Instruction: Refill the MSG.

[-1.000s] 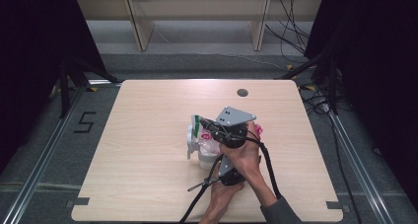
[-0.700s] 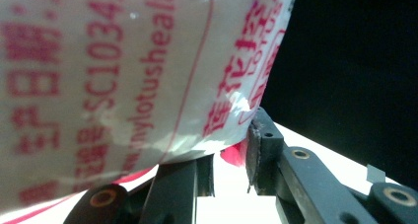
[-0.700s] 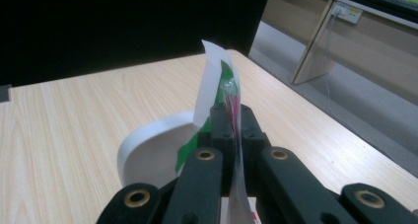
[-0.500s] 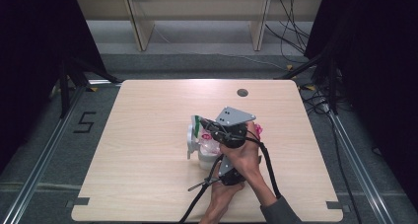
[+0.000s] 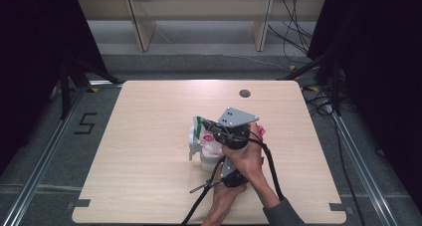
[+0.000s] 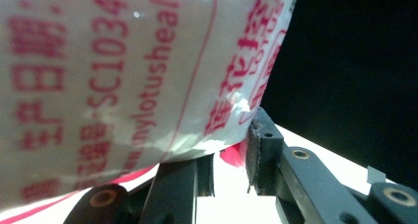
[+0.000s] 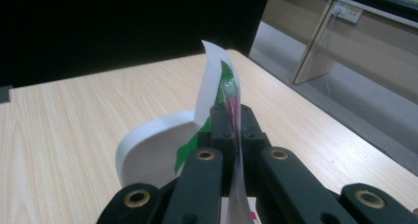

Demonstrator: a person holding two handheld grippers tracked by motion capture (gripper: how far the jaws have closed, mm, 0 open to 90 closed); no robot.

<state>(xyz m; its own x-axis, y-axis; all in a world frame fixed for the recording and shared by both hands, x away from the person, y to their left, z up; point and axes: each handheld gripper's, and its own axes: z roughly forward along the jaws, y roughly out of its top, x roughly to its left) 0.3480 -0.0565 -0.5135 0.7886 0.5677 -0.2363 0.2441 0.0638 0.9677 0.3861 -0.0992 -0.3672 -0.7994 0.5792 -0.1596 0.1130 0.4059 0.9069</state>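
A white pouch point(image 5: 211, 141) with red print and a green top corner stands in or just behind a white cup point(image 5: 195, 145) at the table's middle. My right gripper point(image 5: 211, 129), the one with the grey plate on top, is shut on the pouch's thin top edge point(image 7: 217, 81), and the cup's rim point(image 7: 148, 145) shows below its tips point(image 7: 231, 120). My left gripper point(image 5: 221, 161) comes up from the near side. Its jaws point(image 6: 229, 157) close around the pouch's lower part point(image 6: 123, 71), which bulges over them. Both hands are bunched together there.
The wooden table point(image 5: 149, 116) has a round cable hole point(image 5: 244, 93) at its far edge. Shelf legs point(image 5: 142, 27) stand behind the table. Cables point(image 5: 308, 61) run over the floor at the right, and a "5" mark point(image 5: 85, 122) lies at the left.
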